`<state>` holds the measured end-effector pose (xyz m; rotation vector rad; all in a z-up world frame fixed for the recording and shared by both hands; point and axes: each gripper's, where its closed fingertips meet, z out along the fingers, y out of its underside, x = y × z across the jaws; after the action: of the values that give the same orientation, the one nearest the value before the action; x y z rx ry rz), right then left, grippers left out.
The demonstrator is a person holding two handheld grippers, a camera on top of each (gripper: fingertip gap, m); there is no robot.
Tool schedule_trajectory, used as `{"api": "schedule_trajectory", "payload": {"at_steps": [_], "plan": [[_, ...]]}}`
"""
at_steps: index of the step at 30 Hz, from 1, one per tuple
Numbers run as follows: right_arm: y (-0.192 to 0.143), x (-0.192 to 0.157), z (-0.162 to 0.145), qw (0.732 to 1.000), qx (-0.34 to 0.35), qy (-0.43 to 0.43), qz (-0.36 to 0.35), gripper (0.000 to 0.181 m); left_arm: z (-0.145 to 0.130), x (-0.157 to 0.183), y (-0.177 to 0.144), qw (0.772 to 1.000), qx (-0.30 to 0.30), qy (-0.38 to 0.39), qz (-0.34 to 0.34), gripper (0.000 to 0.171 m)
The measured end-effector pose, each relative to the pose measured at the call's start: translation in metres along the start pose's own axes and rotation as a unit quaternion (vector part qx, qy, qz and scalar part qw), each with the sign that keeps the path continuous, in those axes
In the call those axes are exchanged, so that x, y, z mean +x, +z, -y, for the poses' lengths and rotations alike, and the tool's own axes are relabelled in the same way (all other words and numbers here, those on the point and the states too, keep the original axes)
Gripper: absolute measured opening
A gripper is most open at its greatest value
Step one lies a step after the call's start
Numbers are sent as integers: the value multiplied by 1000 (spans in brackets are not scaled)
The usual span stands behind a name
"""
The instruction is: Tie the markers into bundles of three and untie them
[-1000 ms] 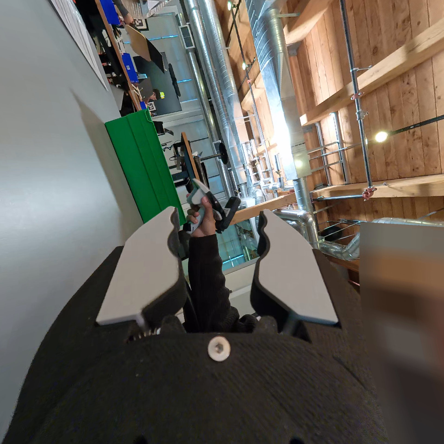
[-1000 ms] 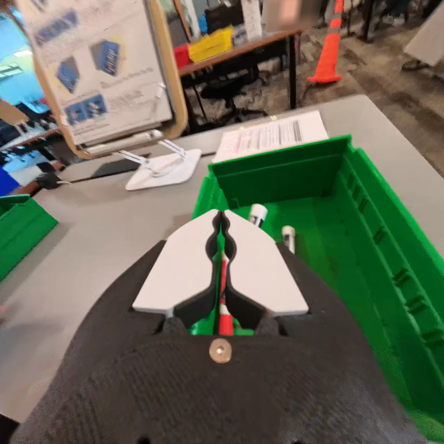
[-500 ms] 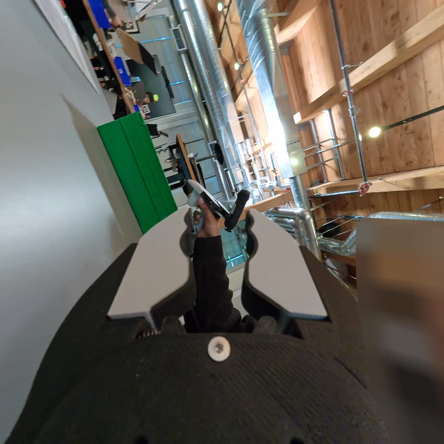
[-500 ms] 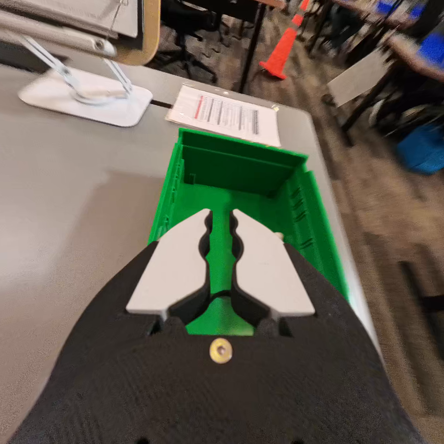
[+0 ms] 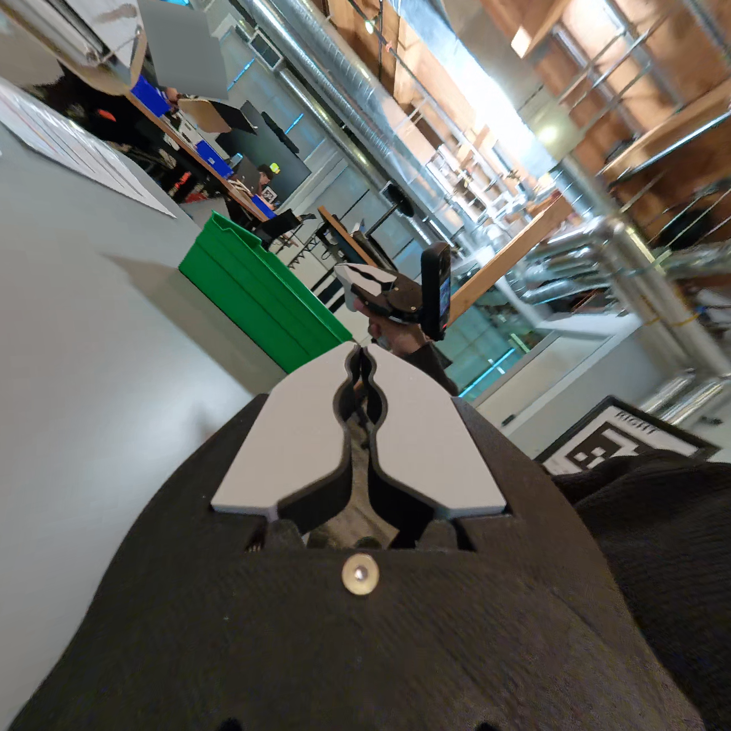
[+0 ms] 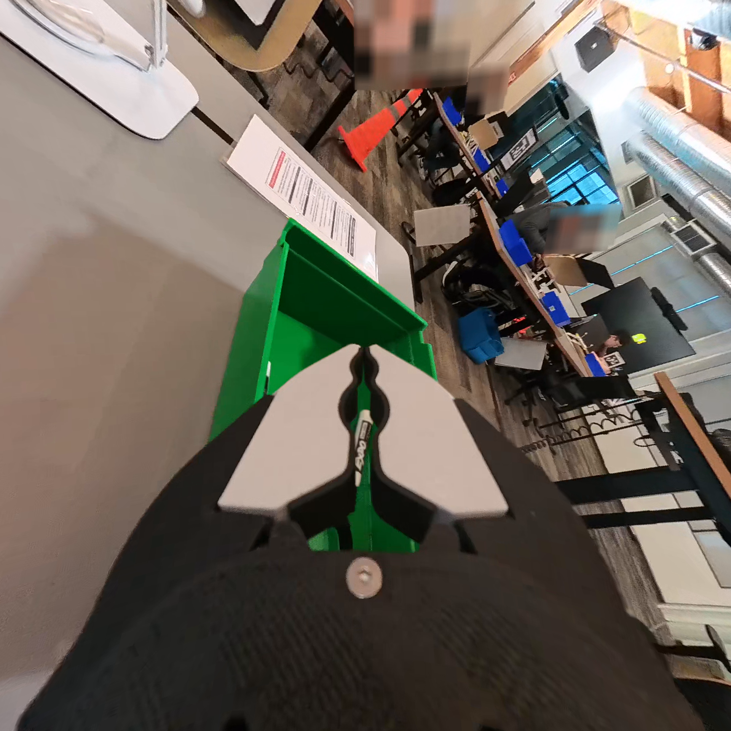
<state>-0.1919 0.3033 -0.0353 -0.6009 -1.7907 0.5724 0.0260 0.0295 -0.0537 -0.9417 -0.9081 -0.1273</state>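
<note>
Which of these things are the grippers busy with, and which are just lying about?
At the grippers: left gripper, shut, empty; right gripper, shut, above the green bin; marker, apparently lying in the bin.
Lying about: paper sheet; white stand; orange cone.

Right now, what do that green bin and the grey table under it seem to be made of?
The green bin looks like moulded plastic: uniform colour, slight sheen, thin stepped walls. The grey table looks like matte laminate or plastic, smooth with soft reflections and no grain; which one is unclear.
</note>
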Motion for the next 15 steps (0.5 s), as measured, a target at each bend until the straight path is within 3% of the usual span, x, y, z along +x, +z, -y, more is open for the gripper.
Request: {"api": "schedule_trajectory", "payload": {"at_steps": [7,15], "plan": [[3,-8,6,1000,3,-5,10,0,1,-8,-2,991,2,98,86,0],[10,-31,31,999,27,-20,36,0,9,-15,-18,980,27,128,147,0]]}}
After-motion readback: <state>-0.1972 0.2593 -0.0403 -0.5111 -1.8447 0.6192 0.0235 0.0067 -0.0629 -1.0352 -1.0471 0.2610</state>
